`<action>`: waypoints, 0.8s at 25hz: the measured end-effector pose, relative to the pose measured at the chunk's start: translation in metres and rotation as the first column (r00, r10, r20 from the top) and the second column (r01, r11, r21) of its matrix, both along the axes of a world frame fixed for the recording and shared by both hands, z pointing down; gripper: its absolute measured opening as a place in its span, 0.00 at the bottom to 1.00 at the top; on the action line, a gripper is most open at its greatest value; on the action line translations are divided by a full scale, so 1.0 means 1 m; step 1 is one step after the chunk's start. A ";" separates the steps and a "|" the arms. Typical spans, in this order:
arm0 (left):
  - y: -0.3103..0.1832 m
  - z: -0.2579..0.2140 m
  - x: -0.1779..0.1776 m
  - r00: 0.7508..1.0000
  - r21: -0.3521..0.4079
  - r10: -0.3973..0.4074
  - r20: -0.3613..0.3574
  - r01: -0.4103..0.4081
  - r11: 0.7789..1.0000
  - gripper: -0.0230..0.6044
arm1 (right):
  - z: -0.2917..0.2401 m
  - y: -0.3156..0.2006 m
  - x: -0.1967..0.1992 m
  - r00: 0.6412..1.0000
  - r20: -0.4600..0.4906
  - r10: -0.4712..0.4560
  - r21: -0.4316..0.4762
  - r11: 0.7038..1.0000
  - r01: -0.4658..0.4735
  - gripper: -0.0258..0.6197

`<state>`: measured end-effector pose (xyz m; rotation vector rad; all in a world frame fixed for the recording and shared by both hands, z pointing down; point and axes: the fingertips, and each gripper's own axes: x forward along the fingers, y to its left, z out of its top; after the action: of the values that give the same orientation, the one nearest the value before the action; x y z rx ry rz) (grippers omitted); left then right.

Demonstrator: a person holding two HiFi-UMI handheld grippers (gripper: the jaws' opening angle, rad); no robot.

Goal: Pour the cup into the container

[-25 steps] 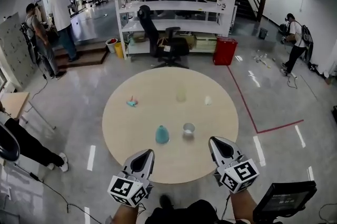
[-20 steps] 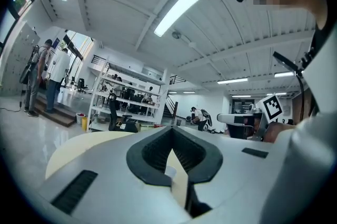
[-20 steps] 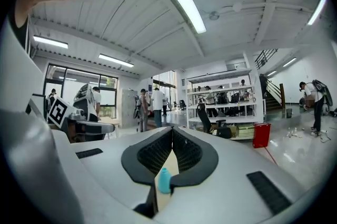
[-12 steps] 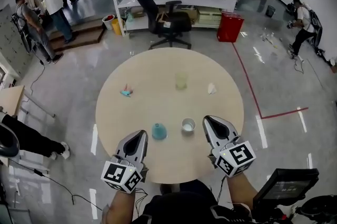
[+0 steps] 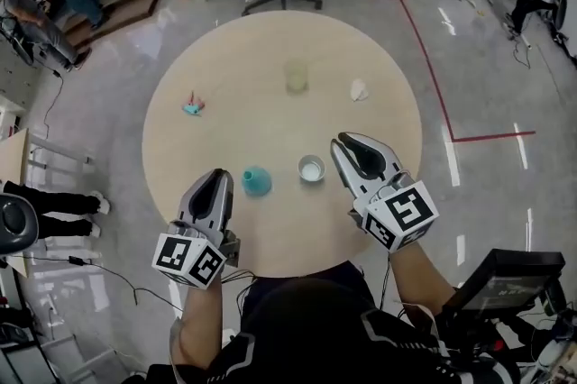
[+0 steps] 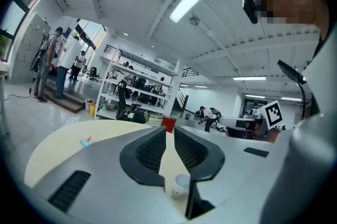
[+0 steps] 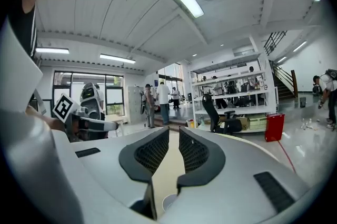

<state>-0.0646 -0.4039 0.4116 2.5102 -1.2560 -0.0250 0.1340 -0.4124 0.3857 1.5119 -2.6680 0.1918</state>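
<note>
Seen from above, a round pale tabletop (image 5: 252, 130) carries the task's things. A small white cup (image 5: 311, 169) stands upright near the person's edge, untouched. The container (image 5: 296, 76), a translucent yellowish tumbler, stands well beyond the cup toward the far side, also upright. A teal flask (image 5: 256, 181) sits just left of the cup; a white crumpled scrap (image 5: 359, 90) lies beyond the cup to the right.

The right gripper (image 5: 347, 145) hovers just right of the cup, pointing nearly level past it. Its jaws have just been opening to a narrow slit; nothing is between them, and the cup's rim shows low beneath them in the right gripper view. This looks like an approach, with the jaws parting to take the cup.

The left gripper (image 5: 216, 178) hovers left of the cup, on the near side of the teal flask. Its jaws are all but pressed together and pinch nothing; the cup shows beyond them on the tabletop.

Pouring has not begun. The cup must first be gripped by its wall, kept upright, and carried to the container.
</note>
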 end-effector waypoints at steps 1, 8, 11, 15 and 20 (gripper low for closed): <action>-0.004 0.005 0.000 1.000 0.001 0.011 0.013 -0.011 1.000 0.10 | 0.005 -0.004 -0.002 1.000 -0.002 0.000 -0.006 1.000 0.000 0.11; -0.003 0.086 -0.009 0.988 -0.130 0.113 0.105 -0.099 0.986 0.50 | 0.098 0.002 -0.014 1.000 -0.024 -0.005 -0.194 0.981 0.000 0.42; 0.000 0.130 -0.010 0.982 -0.198 0.142 0.129 -0.115 0.974 0.55 | 0.150 0.011 -0.015 0.999 -0.037 -0.016 -0.271 0.962 0.006 0.51; 0.012 0.171 -0.007 0.978 -0.262 0.157 0.139 -0.117 0.958 0.56 | 0.198 0.027 -0.013 0.997 -0.071 -0.028 -0.339 0.941 0.002 0.55; 0.013 0.225 -0.005 0.972 -0.338 0.177 0.157 -0.116 0.934 0.58 | 0.260 0.026 -0.010 0.993 -0.111 -0.023 -0.407 0.913 -0.024 0.56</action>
<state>-0.0691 -0.3905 0.6367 2.3444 -1.0322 0.4283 0.1242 -0.3866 0.6458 1.3428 -2.3441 0.6027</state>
